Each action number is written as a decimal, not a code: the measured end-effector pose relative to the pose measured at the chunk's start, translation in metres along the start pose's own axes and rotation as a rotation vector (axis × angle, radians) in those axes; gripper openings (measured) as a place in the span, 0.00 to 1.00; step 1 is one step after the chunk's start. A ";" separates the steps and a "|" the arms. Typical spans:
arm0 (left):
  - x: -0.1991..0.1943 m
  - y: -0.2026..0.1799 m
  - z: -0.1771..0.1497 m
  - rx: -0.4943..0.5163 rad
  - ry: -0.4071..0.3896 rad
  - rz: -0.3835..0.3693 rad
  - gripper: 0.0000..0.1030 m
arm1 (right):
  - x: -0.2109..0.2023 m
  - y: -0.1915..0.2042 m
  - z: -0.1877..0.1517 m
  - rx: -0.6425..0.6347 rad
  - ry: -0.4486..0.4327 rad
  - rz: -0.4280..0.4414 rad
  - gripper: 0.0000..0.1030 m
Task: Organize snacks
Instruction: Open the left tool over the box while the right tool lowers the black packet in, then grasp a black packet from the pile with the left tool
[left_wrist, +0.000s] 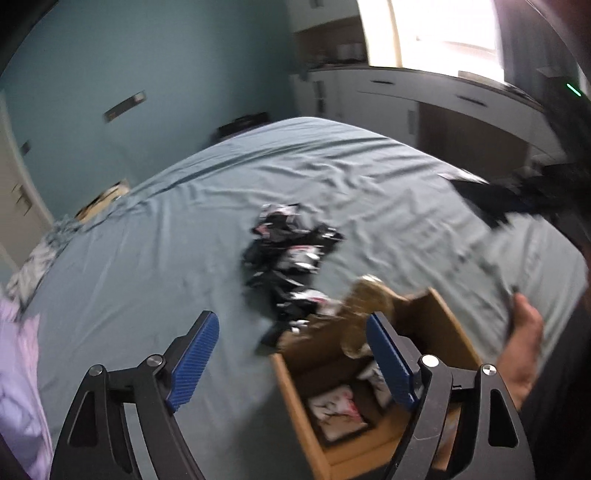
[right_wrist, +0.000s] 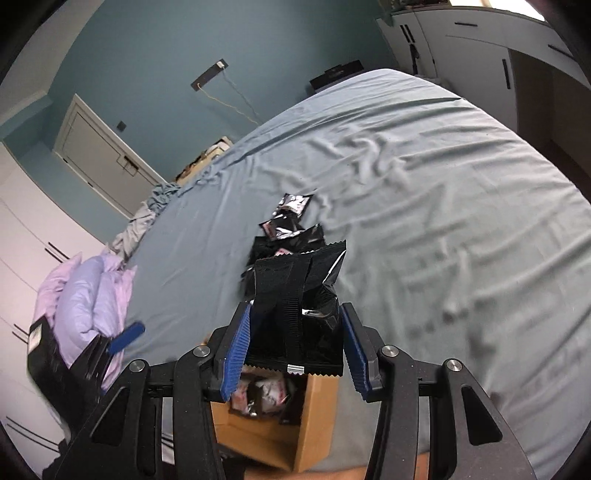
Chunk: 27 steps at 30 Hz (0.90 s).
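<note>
Right gripper (right_wrist: 295, 343) clamps a light, crinkly, slippery black snack packet (right_wrist: 299, 295) across its body; left gripper (left_wrist: 291, 358) stands apart, empty.

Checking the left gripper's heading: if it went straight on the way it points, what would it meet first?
Probably the bed sheet, just left of the cardboard box; the open left gripper has nothing between its fingers. The snack packet pile lies farther ahead, though depth is unclear.
</note>
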<state>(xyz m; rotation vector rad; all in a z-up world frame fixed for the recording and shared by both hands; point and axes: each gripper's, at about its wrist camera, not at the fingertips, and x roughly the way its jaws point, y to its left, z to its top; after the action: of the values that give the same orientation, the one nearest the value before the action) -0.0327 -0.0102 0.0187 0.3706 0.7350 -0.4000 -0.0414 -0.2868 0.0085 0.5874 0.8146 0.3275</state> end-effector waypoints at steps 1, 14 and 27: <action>0.004 0.007 0.001 -0.031 0.010 0.025 0.85 | 0.001 0.001 -0.001 -0.005 0.005 0.001 0.45; 0.033 0.089 -0.018 -0.400 0.163 0.247 0.88 | 0.036 0.055 -0.011 -0.223 0.126 0.094 0.45; 0.045 0.101 -0.024 -0.479 0.220 0.192 0.88 | 0.065 0.032 0.005 -0.035 0.225 0.166 0.64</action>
<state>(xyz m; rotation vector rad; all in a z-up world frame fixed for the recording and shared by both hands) 0.0312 0.0780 -0.0107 0.0300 0.9724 0.0059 0.0034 -0.2311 -0.0071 0.5931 0.9758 0.5665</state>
